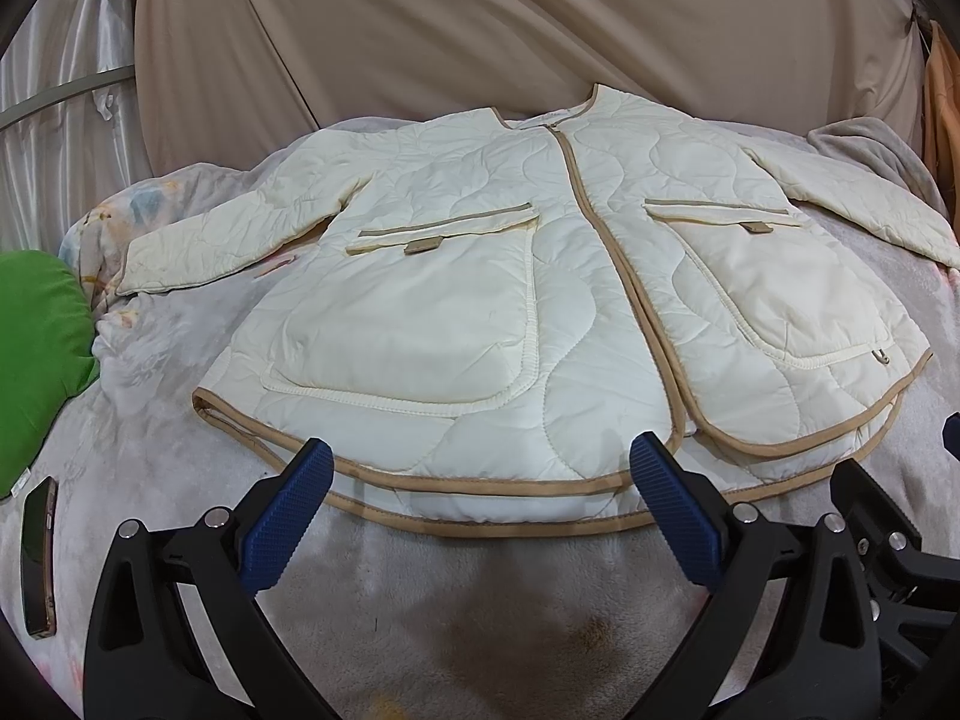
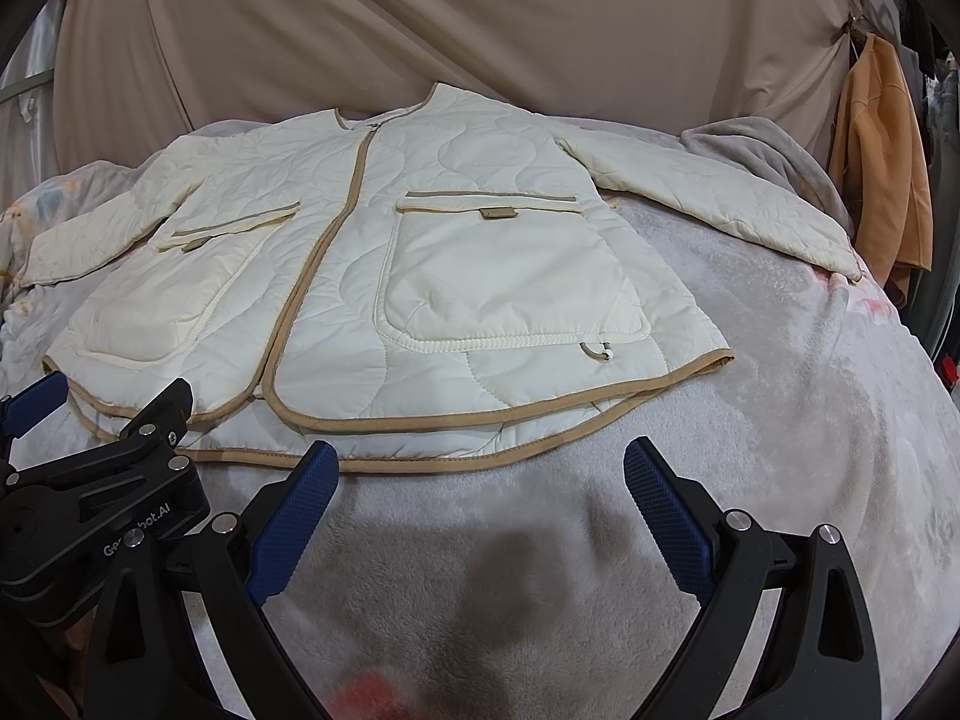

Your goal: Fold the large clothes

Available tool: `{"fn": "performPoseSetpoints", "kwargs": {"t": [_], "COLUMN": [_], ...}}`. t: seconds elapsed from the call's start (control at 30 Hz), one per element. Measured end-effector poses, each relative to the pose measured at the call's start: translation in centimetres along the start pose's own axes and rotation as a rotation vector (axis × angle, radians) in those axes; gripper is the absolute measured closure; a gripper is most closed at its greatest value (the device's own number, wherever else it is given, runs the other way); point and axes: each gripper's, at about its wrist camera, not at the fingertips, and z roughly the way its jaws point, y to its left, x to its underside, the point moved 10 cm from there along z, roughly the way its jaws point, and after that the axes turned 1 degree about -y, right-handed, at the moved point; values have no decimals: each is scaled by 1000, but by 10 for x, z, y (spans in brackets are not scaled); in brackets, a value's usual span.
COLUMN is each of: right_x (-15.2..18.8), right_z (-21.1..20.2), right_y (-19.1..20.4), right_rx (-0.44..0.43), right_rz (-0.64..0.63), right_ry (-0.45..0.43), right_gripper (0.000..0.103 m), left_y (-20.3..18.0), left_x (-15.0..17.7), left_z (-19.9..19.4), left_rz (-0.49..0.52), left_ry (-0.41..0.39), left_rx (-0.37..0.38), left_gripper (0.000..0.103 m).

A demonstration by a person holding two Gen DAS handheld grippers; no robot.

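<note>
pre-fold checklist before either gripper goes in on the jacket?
1. Left gripper open: ok.
2. Right gripper open: ok.
3. Jacket flat, front up, sleeves spread: ok.
4. Front closed: not ok, panels part toward the hem.
5. Phone clear of jacket: ok, off to the left on the blanket.
6. Green cushion clear of left sleeve: cannot tell.

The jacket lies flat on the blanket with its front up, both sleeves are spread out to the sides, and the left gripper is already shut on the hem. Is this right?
Not quite. The left gripper is open, its fingers apart over the hem, gripping nothing, as the left wrist view shows. The jacket does lie front up on the blanket, sleeves spread.
</note>
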Motion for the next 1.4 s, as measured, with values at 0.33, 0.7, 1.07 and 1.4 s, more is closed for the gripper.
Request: {"fn": "performPoseSetpoints", "kwargs": {"t": [0.33,0.7,1.07,1.4], "right_x": [0,0,-1,-30], "right_z": [0,1,0,-8], "right_y": [0,1,-2,-44], "right_rx": [0,0,2,10], "right_rz": [0,-1,-4,-2], "right_ry": [0,2,5,-4], "right_gripper": [9,9,9,9], "left_y": [0,-1,1,11], "left_x": [0,0,2,-6], "left_z": [0,0,2,4], "left_rz": [1,1,2,-28], "left_ry": [0,0,8,71], "left_rx": [-1,-1,-1,124], "left_gripper": [6,6,6,6]}}
